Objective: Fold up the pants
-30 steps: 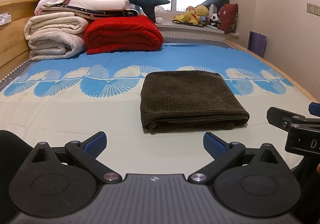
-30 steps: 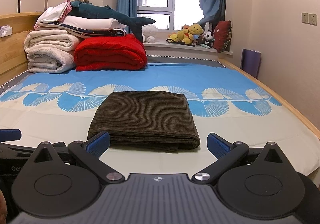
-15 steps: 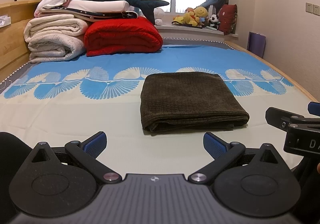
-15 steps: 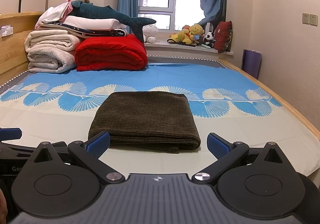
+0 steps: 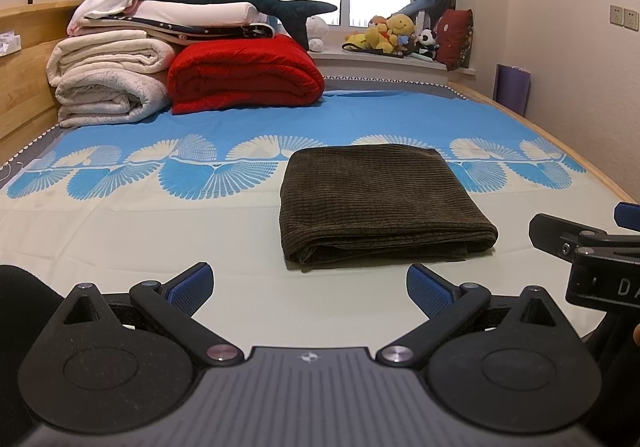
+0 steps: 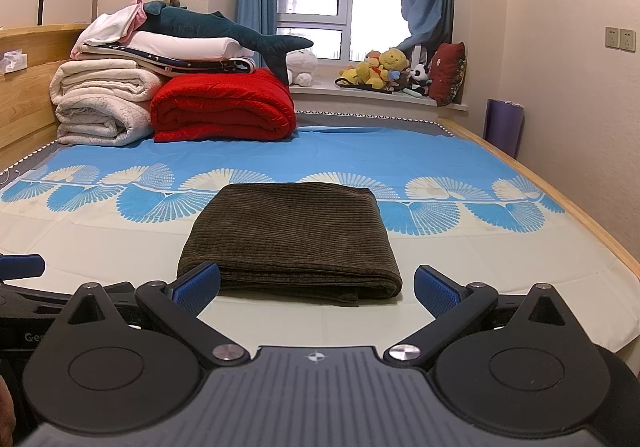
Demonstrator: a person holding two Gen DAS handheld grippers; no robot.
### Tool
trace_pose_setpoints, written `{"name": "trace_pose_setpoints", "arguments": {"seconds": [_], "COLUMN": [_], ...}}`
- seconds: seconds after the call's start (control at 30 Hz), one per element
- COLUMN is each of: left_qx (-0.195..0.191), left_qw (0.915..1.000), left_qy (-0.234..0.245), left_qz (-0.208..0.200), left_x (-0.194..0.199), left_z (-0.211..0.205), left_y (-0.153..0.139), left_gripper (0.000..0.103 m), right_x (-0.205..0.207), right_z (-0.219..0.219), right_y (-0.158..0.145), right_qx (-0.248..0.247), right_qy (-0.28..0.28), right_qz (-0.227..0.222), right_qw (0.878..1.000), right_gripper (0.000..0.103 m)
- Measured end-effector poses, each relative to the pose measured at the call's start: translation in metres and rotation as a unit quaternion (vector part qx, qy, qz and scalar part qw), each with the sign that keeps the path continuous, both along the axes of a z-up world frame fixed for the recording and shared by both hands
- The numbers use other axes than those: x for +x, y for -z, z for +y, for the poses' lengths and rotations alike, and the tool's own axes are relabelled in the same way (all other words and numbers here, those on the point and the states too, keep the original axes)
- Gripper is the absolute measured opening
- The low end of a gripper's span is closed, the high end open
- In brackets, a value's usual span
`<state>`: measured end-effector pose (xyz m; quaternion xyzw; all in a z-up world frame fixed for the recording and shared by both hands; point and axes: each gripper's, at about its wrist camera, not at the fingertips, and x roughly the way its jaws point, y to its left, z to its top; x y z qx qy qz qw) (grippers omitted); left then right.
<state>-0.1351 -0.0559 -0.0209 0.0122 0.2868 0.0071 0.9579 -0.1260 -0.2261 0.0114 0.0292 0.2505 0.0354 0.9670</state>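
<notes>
Pants [image 5: 380, 203]: folded compact on bed [image 5: 160, 231]; your left gripper [image 5: 310, 287] and right gripper [image 6: 316, 287] gape wide, empty; folding looks finished, so just withdraw.

The pants [image 5: 380, 203] are dark brown w/ thin ribbed lines, like corduroy. They're folded up into a neat, thick rectangle & lie flat on the bed [image 5: 120, 231]. The pile sits about mid-bed, closer to the near edge than the far edge. Its far end lies on the blue & white fan print, its near end on the plain cream part. At the near end you can see the layers stacked, w/ a rounded fold at each near corner. In the right wrist view the pants [image 6: 292, 235] look the same, flat & tidy.
</notes>
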Motion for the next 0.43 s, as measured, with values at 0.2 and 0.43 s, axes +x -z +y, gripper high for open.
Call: {"name": "trace_pose_setpoints", "arguments": {"seconds": [0.2, 0.43], "left_qx": [0.0, 0.002], "left_qw": [1.0, 1.0], "left_qy": [0.0, 0.007], "left_qz": [0.0, -0.004], "left_x": [-0.0001, -0.0012], "left_z": [-0.0001, 0.0048], "left_y": [0.0001, -0.002], "left_gripper": [0.103, 0.103], "right_x": [-0.0001, -0.0001], "right_z": [0.0001, 0.0002], "right_y": [0.0001, 0.0002], "right_qx": [0.0, 0.0], "right_qy": [0.0, 0.0], "right_qz": [0.0, 0.0], "right_qw": [1.0, 1.0], "right_gripper": [0.102, 0.102]}}
